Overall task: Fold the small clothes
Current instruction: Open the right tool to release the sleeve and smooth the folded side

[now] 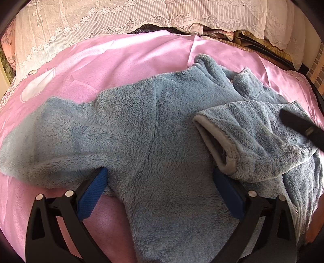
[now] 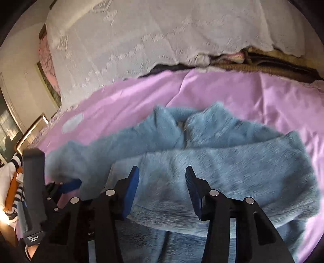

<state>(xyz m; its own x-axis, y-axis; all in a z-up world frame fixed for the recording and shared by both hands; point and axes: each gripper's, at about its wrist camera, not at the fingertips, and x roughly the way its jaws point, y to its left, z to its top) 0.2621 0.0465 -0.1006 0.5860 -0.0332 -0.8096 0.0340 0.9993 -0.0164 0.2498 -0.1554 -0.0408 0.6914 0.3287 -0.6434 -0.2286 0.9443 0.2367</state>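
Here, in the left wrist view, the left claw (image 1: 160, 180) is held spread wide, low over the blue fuzzy jacket (image 1: 141, 125), which is laid on the pink sheet (image 1: 121, 56) of the bed. One sleeve (image 1: 253, 137) is folded across, just right of the claw. In the right wrist view, the right claw (image 2: 162, 180) is spread too, nothing pinched, with the jacket (image 2: 222, 165) seen under and ahead of it.

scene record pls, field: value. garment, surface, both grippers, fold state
garment: blue fleece jacket, zip edge at lower right
surface: pink sheet
backdrop: white lace cover
left gripper: open, fingers either side of the jacket body
right gripper: open, above the folded sleeve
fold state: one sleeve laid across the body, cuff visible; other sleeve spread out
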